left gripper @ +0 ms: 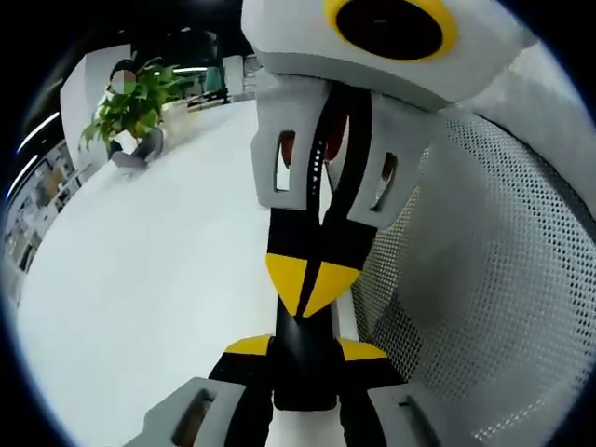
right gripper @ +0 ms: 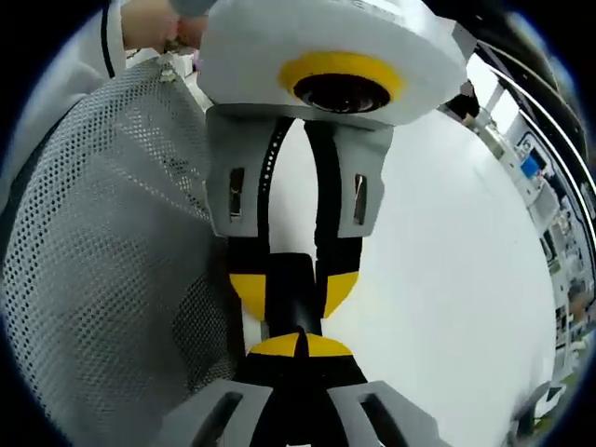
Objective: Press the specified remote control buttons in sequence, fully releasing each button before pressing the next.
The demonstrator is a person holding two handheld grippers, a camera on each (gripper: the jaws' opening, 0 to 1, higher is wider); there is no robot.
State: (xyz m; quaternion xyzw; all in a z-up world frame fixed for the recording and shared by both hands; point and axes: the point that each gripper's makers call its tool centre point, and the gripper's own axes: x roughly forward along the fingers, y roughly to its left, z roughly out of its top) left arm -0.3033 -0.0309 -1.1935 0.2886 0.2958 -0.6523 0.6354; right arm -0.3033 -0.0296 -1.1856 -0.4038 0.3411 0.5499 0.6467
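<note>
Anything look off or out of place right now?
Nothing spilled or broken. Only oddity: the left gripper clamps the dark remote itself, with the shut right gripper nosing its end.

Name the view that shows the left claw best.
The right gripper view: it faces the left claw head-on, showing its body and both yellow-tipped fingers clamped on the black remote. The left gripper view catches its fingertips at the bottom edge, around the remote.

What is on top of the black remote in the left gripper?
The right gripper, its yellow tips shut, sits on the remote, which the left gripper holds. The button beneath those tips is covered.
</note>
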